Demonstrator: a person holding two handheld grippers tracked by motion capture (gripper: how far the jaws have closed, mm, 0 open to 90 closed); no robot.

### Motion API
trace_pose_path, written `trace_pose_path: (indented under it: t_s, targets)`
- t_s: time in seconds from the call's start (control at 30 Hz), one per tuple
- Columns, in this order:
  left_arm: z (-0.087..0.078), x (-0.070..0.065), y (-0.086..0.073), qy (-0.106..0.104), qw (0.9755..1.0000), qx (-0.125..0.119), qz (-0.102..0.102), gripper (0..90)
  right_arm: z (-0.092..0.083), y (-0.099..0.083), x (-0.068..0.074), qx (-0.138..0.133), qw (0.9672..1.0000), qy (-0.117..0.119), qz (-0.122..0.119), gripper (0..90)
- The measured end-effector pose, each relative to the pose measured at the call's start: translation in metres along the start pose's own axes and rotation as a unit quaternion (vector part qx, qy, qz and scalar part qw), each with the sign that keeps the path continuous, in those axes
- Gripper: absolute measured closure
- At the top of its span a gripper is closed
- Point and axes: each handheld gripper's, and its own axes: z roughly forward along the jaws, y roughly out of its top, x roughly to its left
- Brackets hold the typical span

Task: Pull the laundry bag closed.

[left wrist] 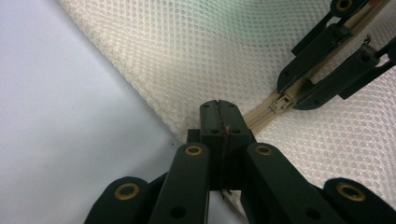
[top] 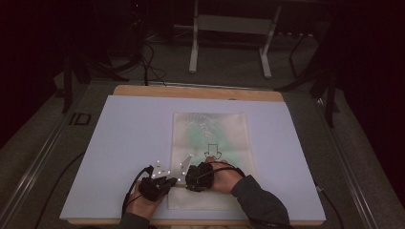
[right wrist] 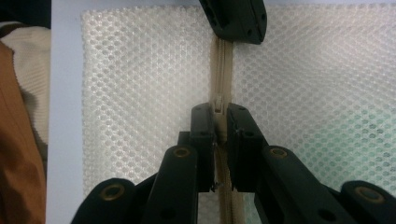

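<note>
Zipper pull (right wrist: 218, 103) sits pinched between right fingers (right wrist: 203, 122); left fingers (left wrist: 211, 119) clamp the bag's (left wrist: 196, 51) edge.

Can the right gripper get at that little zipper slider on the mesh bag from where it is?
Probably yes. The right gripper is already at the zipper slider on the mesh bag, jaws shut around it; nothing lies between. The left gripper pinches the zipper end nearby.

Black linkage arms with brass-ringed pivots form each gripper (left wrist: 219, 109) (cables trailing), and the person wears dark grey sleeves (top: 260, 200).
</note>
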Motion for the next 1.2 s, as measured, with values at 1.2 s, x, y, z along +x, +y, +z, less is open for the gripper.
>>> trace_pose_path:
  t_s: [1.2]
  targets:
    - [0.0,0.0,0.0,-0.001,1.0,0.0,0.0,89.4,-0.013,-0.024,0.0,0.01,0.9999,-0.001,0.008,82.4]
